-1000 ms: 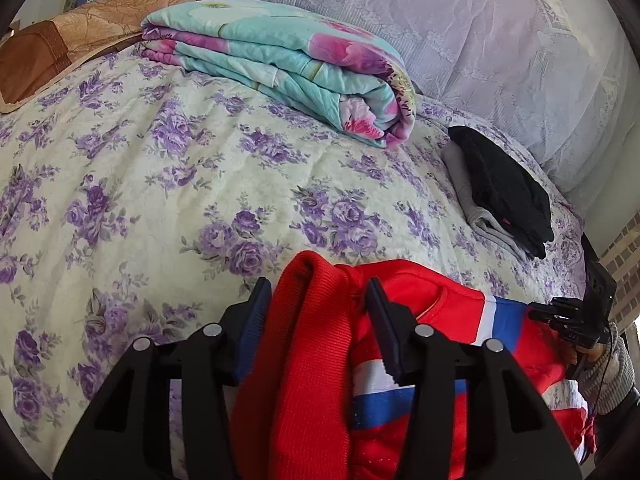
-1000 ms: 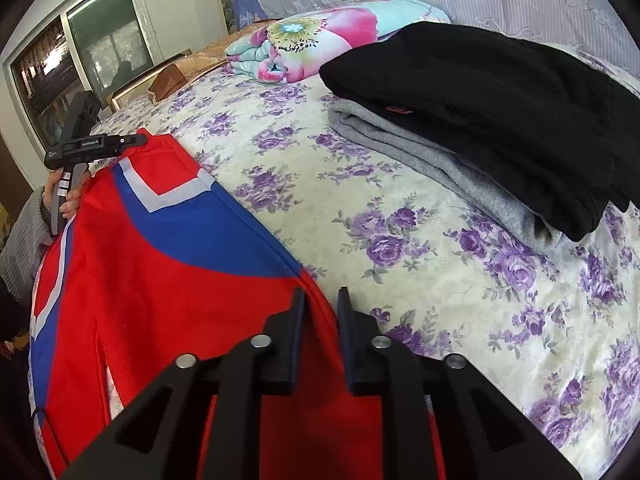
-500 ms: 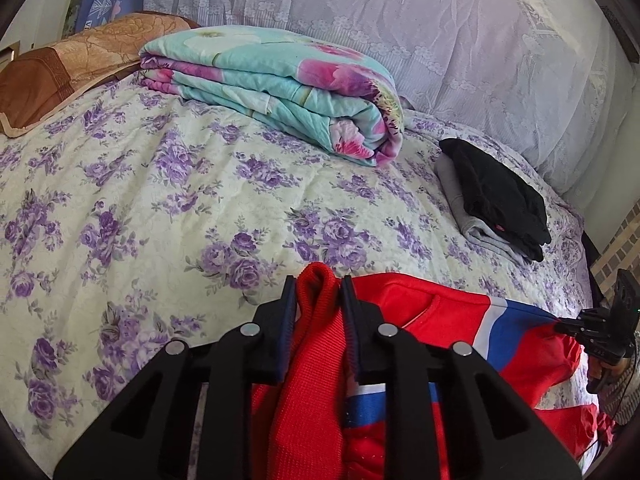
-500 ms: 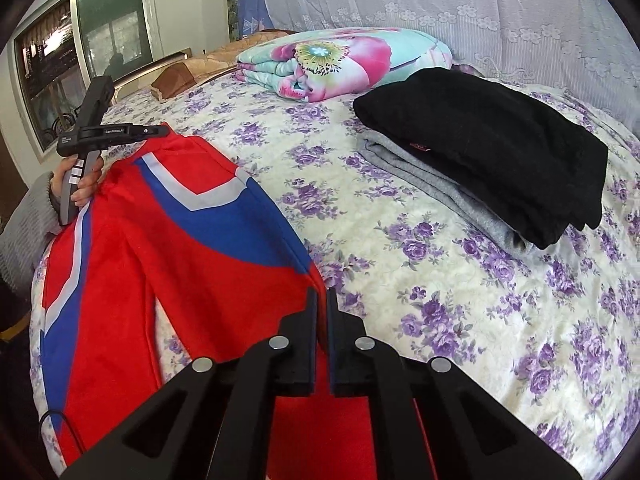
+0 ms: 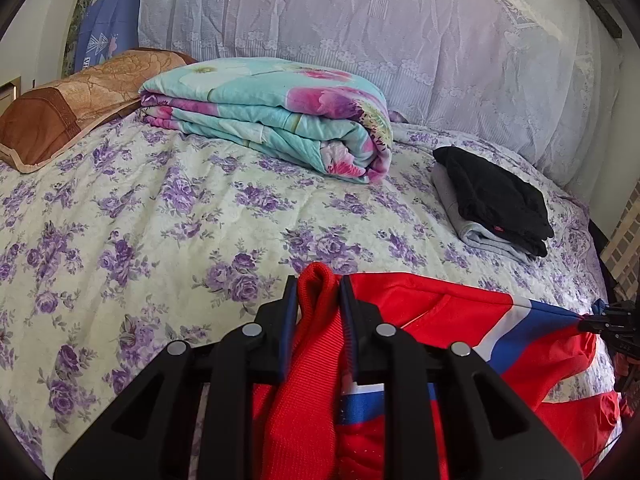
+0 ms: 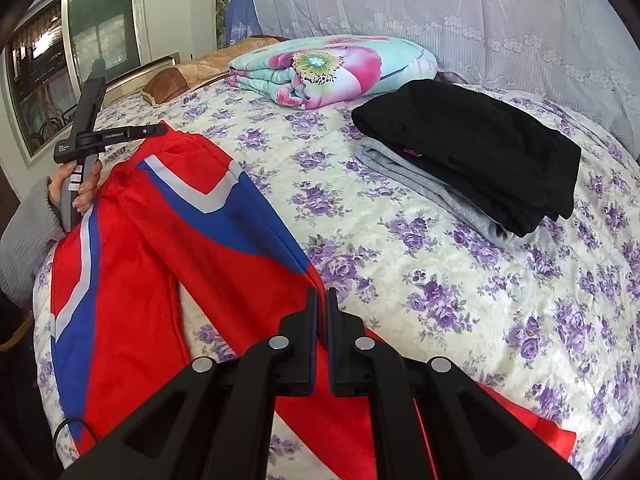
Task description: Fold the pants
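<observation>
A brown pillow (image 5: 60,116) is seen at the far left corner of the bed (image 5: 168,216), with a folded floral quilt (image 5: 276,116) beside it along the far edge. A black garment (image 6: 476,148) is stacked on a grey one (image 6: 424,184) toward the far right edge. The red, white and blue pants (image 6: 168,240) are spread along the near edge of the bed. The ribbed red waistband (image 5: 316,344) is pinched between the nearly closed jaws of the left gripper (image 5: 318,292) — the fabric is bunched up between the pads. The right gripper (image 6: 322,300) is closed tight on a thin edge of the pants' leg. A hand (image 6: 78,184) in a grey sleeve is seen on the left gripper's handle.
</observation>
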Tool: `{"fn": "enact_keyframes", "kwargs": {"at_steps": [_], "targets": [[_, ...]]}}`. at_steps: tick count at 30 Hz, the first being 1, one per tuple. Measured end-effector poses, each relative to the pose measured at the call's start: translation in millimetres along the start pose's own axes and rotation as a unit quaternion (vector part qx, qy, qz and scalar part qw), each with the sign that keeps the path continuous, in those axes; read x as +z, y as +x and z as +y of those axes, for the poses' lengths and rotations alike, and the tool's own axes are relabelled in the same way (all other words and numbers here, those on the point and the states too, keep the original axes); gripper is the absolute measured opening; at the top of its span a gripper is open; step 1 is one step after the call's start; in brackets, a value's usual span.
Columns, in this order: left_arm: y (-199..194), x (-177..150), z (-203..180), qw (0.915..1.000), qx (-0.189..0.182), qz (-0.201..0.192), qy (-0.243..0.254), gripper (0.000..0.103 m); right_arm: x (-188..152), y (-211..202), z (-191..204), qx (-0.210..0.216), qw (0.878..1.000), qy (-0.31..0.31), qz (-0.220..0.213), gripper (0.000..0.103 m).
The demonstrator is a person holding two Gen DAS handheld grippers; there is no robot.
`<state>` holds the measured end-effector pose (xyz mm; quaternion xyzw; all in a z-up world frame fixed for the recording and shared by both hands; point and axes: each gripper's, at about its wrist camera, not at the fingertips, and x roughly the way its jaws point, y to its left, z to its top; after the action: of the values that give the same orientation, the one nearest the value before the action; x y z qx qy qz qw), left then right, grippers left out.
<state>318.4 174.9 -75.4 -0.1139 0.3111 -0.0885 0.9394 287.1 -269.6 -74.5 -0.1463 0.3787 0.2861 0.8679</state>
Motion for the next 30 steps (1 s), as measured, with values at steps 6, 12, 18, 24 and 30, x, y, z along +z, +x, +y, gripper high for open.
{"fn": "enact_keyframes", "kwargs": {"at_steps": [6,12,18,24,30], "targets": [[-15.5,1.6,-3.2,0.9996,0.002,-0.026,0.005,0.019,-6.5,-20.0,13.0,-0.004,1.0,0.004,-0.017,0.004],[-37.1,4.5,-15.9,0.9987,0.007,-0.047,0.021,0.018,-13.6,-43.9,28.7,-0.008,0.999,-0.002,-0.033,0.004],[-57.5,-0.1,-21.6,0.998,0.011,-0.053,0.031,0.017,-25.9,-67.1,42.1,-0.009,0.999,-0.004,-0.051,0.004],[-84.7,-8.2,-22.1,0.9971,0.015,-0.062,0.041,0.017,-42.1,-84.8,61.5,-0.008,0.998,-0.013,-0.064,0.004],[-111.4,-22.7,-17.4,0.9967,0.019,-0.067,0.043,0.018,-63.4,-99.5,84.9,-0.003,0.997,-0.028,-0.07,0.004]]}}
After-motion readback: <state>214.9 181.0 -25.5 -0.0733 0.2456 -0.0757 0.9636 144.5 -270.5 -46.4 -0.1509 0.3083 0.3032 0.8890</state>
